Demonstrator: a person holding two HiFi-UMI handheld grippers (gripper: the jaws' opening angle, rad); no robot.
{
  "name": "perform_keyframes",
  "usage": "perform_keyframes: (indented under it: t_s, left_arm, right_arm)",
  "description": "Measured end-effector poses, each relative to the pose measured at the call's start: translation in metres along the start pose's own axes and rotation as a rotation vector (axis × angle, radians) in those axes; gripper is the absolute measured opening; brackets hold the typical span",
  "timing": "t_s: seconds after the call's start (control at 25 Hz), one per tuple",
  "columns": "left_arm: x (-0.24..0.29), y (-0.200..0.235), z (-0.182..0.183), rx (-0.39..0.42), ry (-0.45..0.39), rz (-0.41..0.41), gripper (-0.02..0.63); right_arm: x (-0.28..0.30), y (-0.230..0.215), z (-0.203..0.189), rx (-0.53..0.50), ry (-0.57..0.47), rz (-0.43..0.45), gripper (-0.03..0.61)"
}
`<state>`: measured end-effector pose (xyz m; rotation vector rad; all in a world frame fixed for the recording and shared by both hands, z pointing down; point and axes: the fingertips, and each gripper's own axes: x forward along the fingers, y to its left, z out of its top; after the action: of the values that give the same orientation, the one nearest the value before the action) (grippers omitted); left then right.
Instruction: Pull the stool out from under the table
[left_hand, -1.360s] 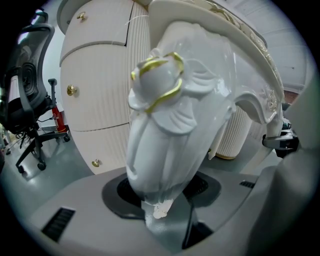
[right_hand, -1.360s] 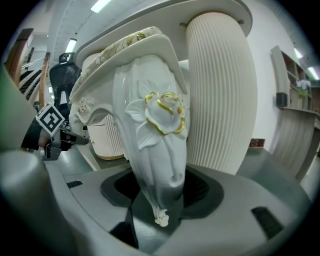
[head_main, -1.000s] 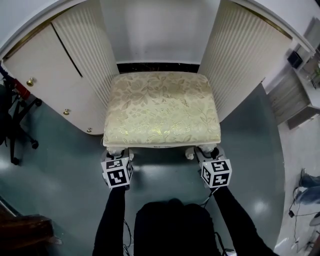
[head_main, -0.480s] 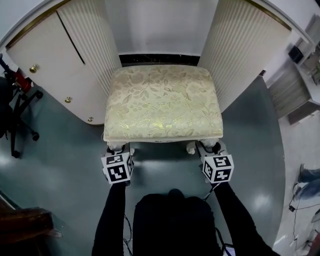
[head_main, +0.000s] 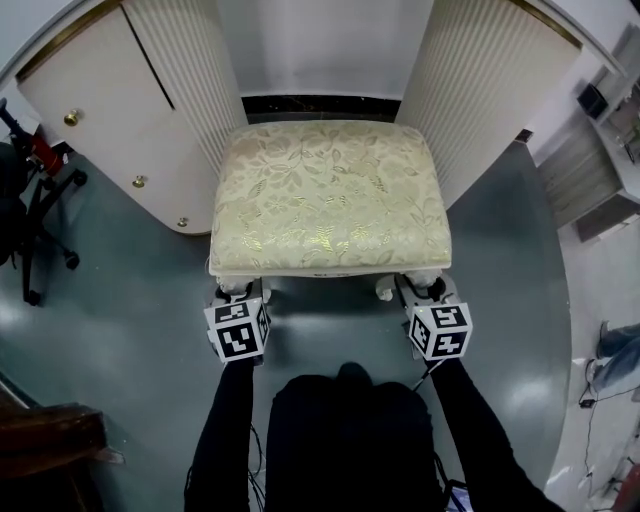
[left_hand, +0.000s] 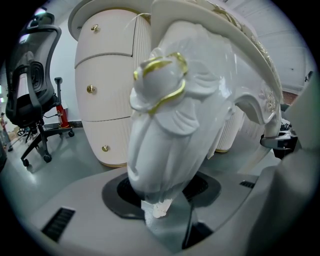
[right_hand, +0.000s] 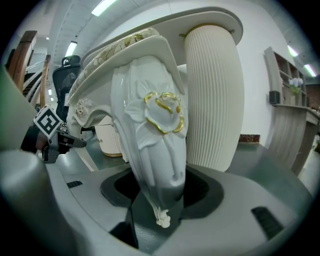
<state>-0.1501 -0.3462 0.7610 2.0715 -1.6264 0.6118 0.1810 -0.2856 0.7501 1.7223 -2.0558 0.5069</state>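
Grey-green floor (head_main: 120, 290), head view: the stool (head_main: 330, 195) stands between fluted table pedestals (head_main: 485, 95), its seat masking both grips. My gripper views alone show left gripper (head_main: 238, 298) and right gripper (head_main: 428, 296) each clamped on a gilt-carved front leg (left_hand: 167, 125).

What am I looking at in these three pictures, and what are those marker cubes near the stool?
There is no robot arm here. A person holds a two-jaw gripper in each hand, and the marker cubes are parts of those grippers. The head view looks down from the person's head at the cushioned stool, which stands on the floor between the table's ribbed pedestals. The other two pictures come from a camera riding on each gripper. The left gripper is closed on the stool's left front leg, the right gripper on its right front leg.
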Motion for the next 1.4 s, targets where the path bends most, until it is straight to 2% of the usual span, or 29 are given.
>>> perform_keyframes:
  t_s: [1.4]
  left_arm:
    - [-0.013,-0.002,0.000,-0.006,0.015,0.000,0.213]
  right_arm:
    - [-0.010,0.001,0.001,0.009,0.033,0.004,0.221]
